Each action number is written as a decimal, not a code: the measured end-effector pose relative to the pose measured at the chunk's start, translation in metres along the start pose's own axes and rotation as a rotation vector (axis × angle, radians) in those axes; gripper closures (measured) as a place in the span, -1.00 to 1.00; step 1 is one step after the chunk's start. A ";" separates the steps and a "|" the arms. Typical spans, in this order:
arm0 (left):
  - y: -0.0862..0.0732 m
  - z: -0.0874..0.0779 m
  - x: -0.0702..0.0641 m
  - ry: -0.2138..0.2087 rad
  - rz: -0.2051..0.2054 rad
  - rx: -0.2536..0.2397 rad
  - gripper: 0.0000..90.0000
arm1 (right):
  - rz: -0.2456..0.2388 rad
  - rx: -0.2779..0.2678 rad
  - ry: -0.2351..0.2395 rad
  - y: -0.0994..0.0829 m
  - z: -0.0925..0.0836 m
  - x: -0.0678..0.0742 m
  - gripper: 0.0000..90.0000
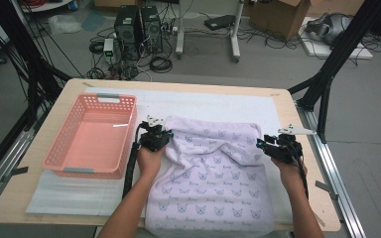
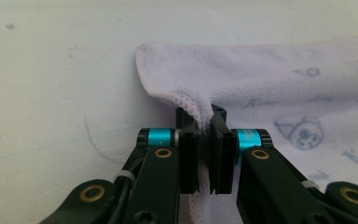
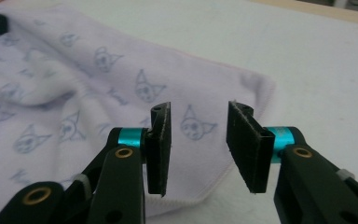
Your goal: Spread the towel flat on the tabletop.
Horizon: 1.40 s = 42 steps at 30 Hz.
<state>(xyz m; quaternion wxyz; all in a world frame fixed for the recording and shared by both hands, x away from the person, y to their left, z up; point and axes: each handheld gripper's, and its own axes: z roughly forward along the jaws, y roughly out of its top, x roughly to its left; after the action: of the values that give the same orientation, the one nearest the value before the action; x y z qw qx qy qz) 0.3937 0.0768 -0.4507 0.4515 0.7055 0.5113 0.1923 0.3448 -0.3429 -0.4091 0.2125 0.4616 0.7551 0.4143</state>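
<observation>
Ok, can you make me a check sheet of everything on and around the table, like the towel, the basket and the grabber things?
Surface: wooden table with a white mat on it.
Job's things: lilac towel with a cat-face print, rumpled, near edge hanging over the table front.
Clutter: pink basket, nothing in it, left of the towel.
Grippers: left gripper shut on the towel's hem at a far corner; right gripper open over the other far corner, pads not touching the cloth.
Cables: a black cable trails from the left gripper; loose wires on the floor.
Surroundings: computer towers, cardboard box, black frame posts.
</observation>
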 end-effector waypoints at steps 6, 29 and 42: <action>-0.001 -0.005 -0.008 -0.081 0.062 0.029 0.35 | -0.024 0.132 0.089 -0.008 0.019 0.010 0.17; -0.014 -0.046 -0.010 -0.195 0.086 0.036 0.05 | 0.044 0.120 0.016 -0.017 0.018 0.002 0.01; -0.012 -0.024 -0.014 -0.027 0.142 0.052 0.89 | -0.084 0.107 -0.081 -0.021 0.033 -0.001 0.92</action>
<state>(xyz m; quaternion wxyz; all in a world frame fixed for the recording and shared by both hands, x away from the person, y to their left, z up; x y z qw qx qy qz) 0.3639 0.0754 -0.4453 0.4252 0.7539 0.4588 0.2007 0.3571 -0.3341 -0.4453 0.2351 0.4564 0.7857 0.3451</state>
